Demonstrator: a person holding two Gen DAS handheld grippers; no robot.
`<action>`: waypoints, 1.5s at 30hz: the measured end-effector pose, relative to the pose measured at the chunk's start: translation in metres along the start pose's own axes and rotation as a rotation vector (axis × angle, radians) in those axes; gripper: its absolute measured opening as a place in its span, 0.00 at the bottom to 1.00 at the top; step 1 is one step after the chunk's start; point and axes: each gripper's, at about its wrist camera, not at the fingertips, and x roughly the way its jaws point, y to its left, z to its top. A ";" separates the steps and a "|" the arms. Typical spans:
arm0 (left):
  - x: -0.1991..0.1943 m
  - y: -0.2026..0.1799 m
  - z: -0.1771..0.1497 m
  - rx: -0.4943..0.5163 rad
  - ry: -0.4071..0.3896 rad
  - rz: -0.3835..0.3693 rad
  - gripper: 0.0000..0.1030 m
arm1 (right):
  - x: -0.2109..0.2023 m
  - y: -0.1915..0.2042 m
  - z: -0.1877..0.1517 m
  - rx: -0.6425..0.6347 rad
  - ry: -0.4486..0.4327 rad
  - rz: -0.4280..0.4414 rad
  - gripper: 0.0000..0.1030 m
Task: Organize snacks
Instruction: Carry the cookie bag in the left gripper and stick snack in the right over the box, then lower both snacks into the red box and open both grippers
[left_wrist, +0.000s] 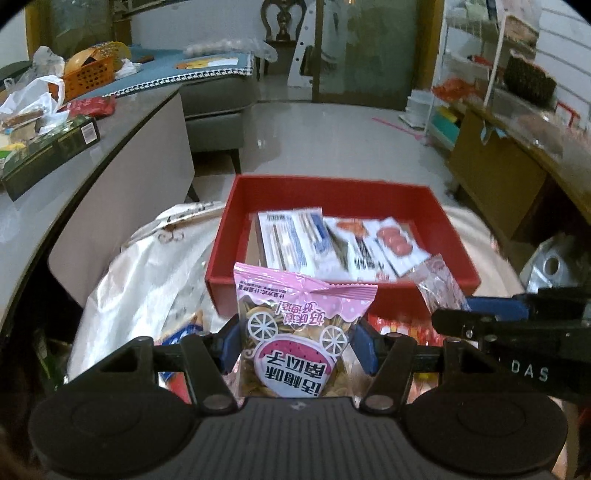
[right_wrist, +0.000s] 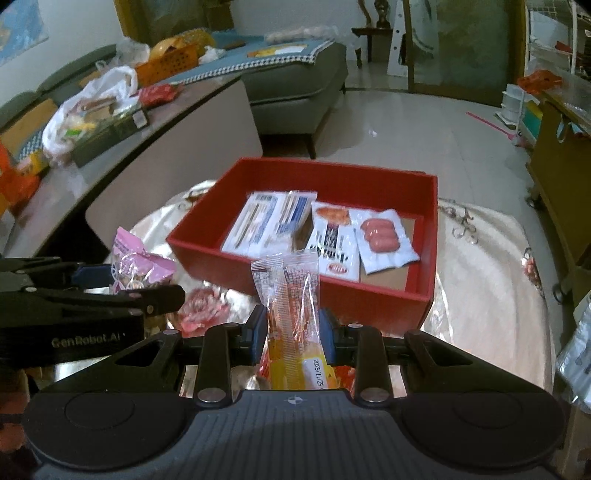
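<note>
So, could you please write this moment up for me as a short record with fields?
left gripper: shut on the pink snack bag, held upright
right gripper: shut on the clear orange-yellow stick packet
red box: open, ahead of both grippers, on the round patterned table
in the box: blue-and-white packets on the left, sausage packets on the right
held snacks: both short of the box, not yet inside
</note>
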 end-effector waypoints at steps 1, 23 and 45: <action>0.002 0.000 0.003 -0.004 -0.002 -0.003 0.53 | 0.001 -0.001 0.003 0.004 -0.005 0.000 0.37; 0.084 -0.008 0.081 -0.055 -0.040 0.012 0.53 | 0.066 -0.034 0.077 0.073 -0.045 -0.021 0.37; 0.150 -0.016 0.083 -0.021 0.045 0.068 0.54 | 0.139 -0.067 0.075 0.140 0.037 -0.063 0.42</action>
